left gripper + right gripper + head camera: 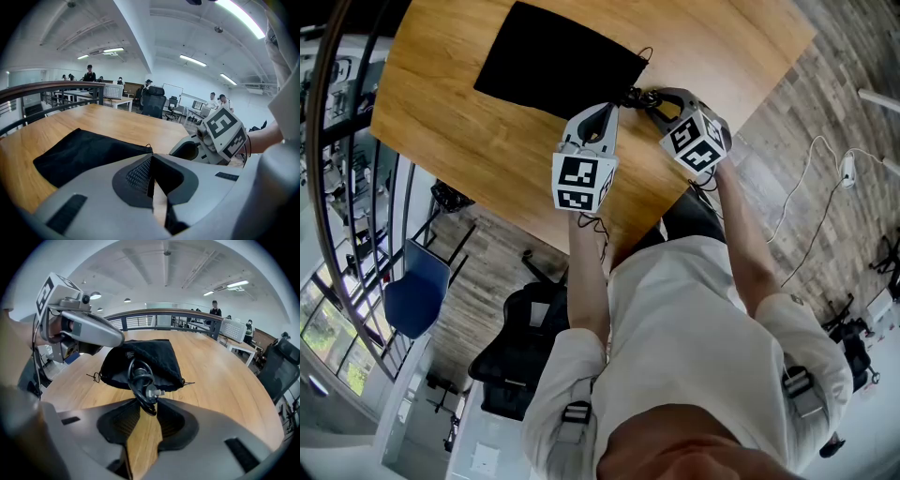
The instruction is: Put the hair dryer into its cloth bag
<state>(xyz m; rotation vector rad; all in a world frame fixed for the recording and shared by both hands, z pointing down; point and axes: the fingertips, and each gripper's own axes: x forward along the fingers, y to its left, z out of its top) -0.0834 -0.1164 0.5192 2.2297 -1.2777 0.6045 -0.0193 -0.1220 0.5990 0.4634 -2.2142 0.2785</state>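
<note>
The black cloth bag (553, 61) lies on the wooden table (469, 122); its mouth faces me. The hair dryer itself is hidden inside the bag (150, 357). Only a loop of its black power cord (139, 387) and the plug (153, 392) stick out of the mouth. My right gripper (147, 411) is shut on the bottom of that cord loop, just in front of the mouth (649, 97). My left gripper (605, 111) is shut on the bag's upper edge and holds the mouth lifted (119, 339). In the left gripper view the bag (79, 154) spreads out to the left of the jaws (151, 161).
The table's near edge (609, 230) runs close to my body. A black office chair (520, 347) and a blue chair (412, 291) stand on the floor to the left. A white cable (806, 178) lies on the floor at right. A railing (154, 317) runs beyond the table.
</note>
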